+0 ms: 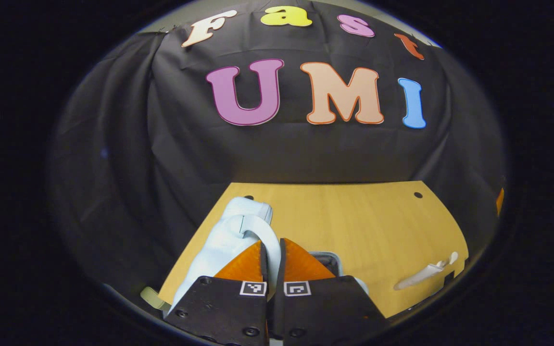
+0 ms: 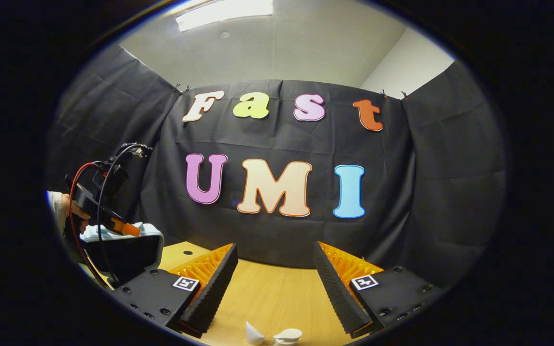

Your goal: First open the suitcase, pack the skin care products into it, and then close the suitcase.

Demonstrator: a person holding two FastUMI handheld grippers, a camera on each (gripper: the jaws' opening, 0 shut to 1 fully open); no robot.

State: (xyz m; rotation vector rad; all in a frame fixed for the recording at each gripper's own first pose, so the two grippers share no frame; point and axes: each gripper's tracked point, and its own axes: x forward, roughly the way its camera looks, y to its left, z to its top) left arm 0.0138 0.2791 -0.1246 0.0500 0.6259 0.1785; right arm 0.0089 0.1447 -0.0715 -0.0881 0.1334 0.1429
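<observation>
In the left gripper view a pale blue suitcase (image 1: 219, 245) lies on the wooden table (image 1: 354, 221). Its curved handle (image 1: 262, 230) runs between my left gripper's fingers, and the left gripper (image 1: 272, 250) is shut on it. The right gripper view shows the suitcase (image 2: 149, 236) at the far left with its lid tilted up and a dark inside, the left gripper (image 2: 125, 227) on its top edge and a hand (image 2: 72, 211) behind. My right gripper (image 2: 274, 262) hangs open over the table, holding nothing. A white skin care tube (image 1: 423, 275) lies at the table's right edge.
Two small white items (image 2: 253, 334) (image 2: 289, 335) lie on the table just below the right gripper. A pale green piece (image 1: 154, 298) sticks out at the table's near left corner. Black cloth walls close the booth behind and at the sides.
</observation>
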